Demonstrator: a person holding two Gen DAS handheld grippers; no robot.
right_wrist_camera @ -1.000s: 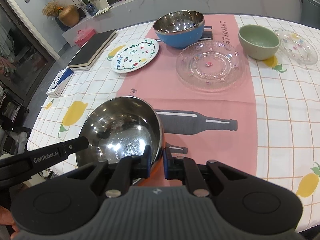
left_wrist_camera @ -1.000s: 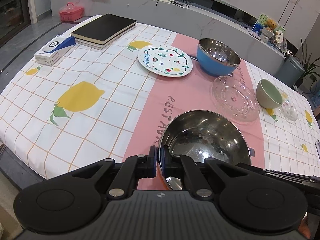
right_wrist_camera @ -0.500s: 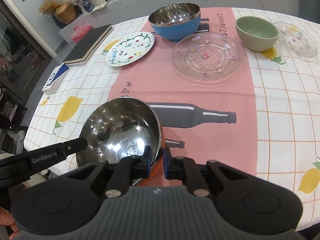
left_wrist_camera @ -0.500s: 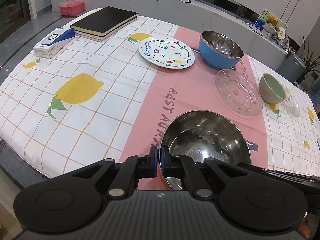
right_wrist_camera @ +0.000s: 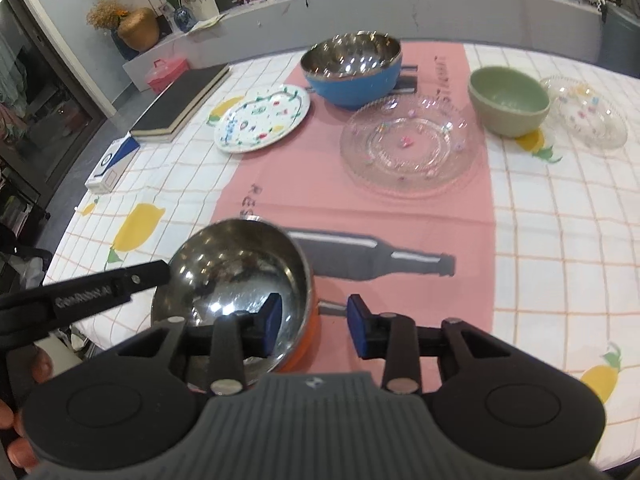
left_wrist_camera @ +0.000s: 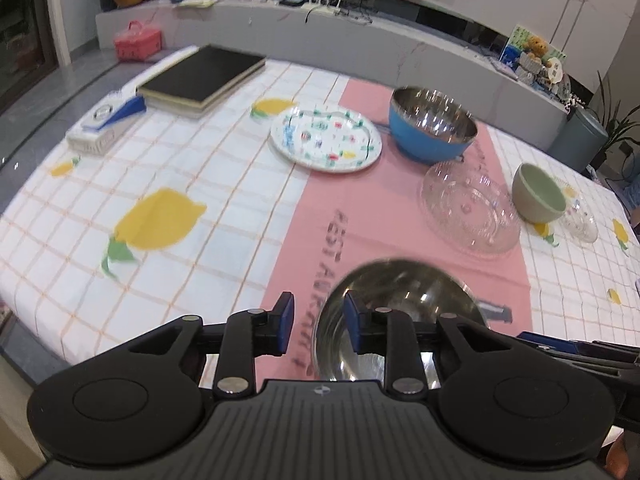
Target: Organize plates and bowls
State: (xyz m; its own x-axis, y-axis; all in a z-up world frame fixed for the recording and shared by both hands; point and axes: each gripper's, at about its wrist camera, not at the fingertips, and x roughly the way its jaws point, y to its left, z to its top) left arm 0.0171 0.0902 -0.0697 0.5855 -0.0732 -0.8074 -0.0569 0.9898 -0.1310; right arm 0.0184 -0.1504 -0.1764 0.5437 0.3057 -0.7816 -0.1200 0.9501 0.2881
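Observation:
A steel bowl with an orange outside (right_wrist_camera: 236, 276) sits on the pink runner at the near edge; it also shows in the left wrist view (left_wrist_camera: 400, 300). My left gripper (left_wrist_camera: 318, 322) is open with the bowl's left rim between its fingers. My right gripper (right_wrist_camera: 314, 326) is open astride the bowl's right rim. Further back stand a blue steel-lined bowl (right_wrist_camera: 352, 70), a painted white plate (right_wrist_camera: 262, 120), a large glass plate (right_wrist_camera: 412, 146), a green bowl (right_wrist_camera: 508, 100) and a small glass dish (right_wrist_camera: 586, 114).
A black book (left_wrist_camera: 202, 76) and a white and blue box (left_wrist_camera: 106, 126) lie at the far left of the lemon-print tablecloth (left_wrist_camera: 160, 184). A grey counter (left_wrist_camera: 360, 40) runs behind the table. The table's near edge is right under both grippers.
Both grippers have opened and let go of the steel bowl's rim. The bowl now rests lower, on the runner near the table's front edge.

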